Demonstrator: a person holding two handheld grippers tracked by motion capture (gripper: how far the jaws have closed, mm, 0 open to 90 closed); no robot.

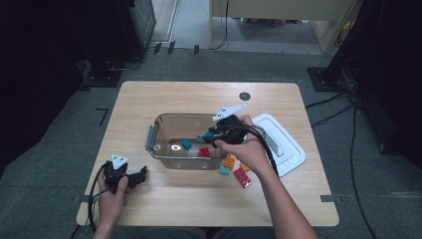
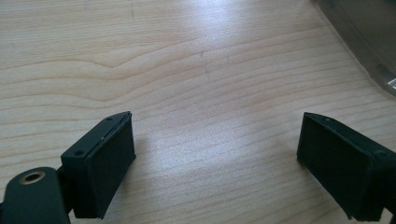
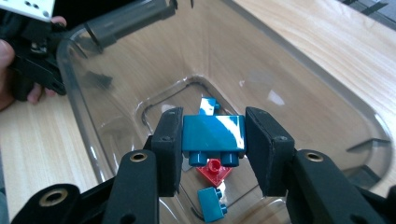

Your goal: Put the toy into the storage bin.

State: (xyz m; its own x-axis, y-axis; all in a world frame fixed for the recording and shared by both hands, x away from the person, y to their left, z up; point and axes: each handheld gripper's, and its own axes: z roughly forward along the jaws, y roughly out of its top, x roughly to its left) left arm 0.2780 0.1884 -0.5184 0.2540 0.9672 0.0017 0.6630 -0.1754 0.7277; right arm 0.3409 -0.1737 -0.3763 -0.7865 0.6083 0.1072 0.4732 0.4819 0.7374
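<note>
Now your right claw [image 3: 214, 154], clamped on the teal brick [image 3: 214, 134], hangs directly above the clear bin [image 3: 299, 70]; left claw [image 2: 215, 158] gapes empty.

Your right hand [image 1: 246, 149] covers most of the right tool [image 1: 211, 135] in the high view, so the teal brick [image 3: 214, 134] it clamps is barely a speck there. In the right tool view the red brick [image 3: 214, 171] sits half hidden under that teal one — the lower teal brick [image 3: 211, 204] is cut off by the edge. The clear tub [image 2: 369, 42] is clipped at the left tool view's corner — blurred too.
</note>
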